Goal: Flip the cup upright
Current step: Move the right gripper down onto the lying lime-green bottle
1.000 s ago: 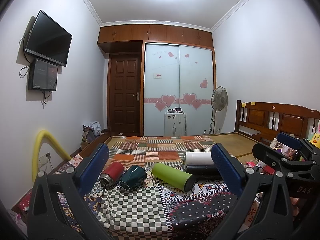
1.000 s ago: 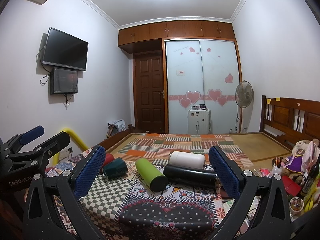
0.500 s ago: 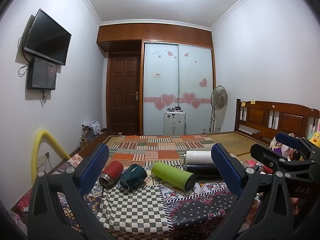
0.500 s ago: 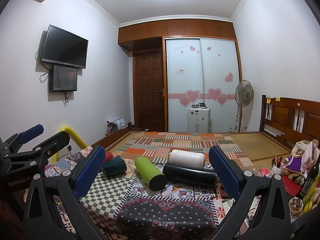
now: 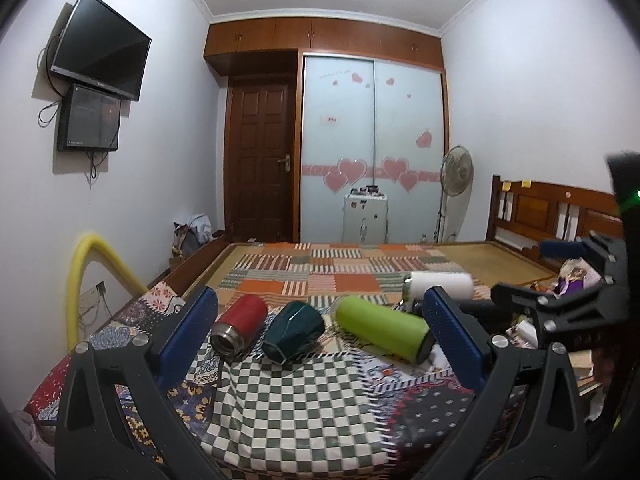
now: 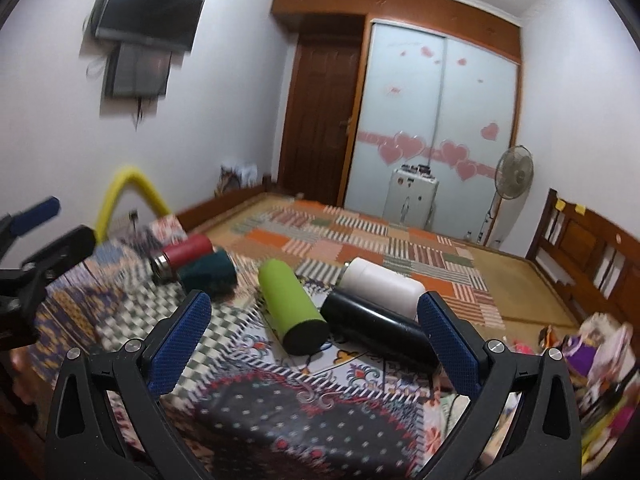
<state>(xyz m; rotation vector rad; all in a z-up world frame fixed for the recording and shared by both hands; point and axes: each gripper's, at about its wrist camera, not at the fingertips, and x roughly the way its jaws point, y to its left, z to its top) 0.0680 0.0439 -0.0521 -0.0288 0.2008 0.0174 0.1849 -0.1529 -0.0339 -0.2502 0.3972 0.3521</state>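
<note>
Both views have dipped and closed in on the cups since a second ago; the right view is now tilted and motion-blurred. Left hand-held gripper [image 5: 320,334] is wide open, holding nothing, above the checked cloth [image 5: 296,404]. Right hand-held gripper [image 6: 314,330] is also wide open and empty, over the dark dotted cloth [image 6: 288,412].

Five cups lie on their sides in a row on the patchwork cloths: red cup [image 5: 240,322] with steel mouth toward the camera, dark green cup [image 5: 294,330] just beside it, lime cup [image 5: 382,332], black cup [image 6: 376,328], white cup [image 6: 382,282] touching behind the black one.

Bed [image 5: 460,256] behind carries a striped quilt [image 5: 320,276]. Room: TV [image 5: 100,46] on the left wall, brown door [image 5: 260,160], wardrobe [image 5: 372,152] with pink hearts, fan [image 5: 456,168], wooden headboard [image 5: 552,208], yellow tube [image 5: 92,256].
</note>
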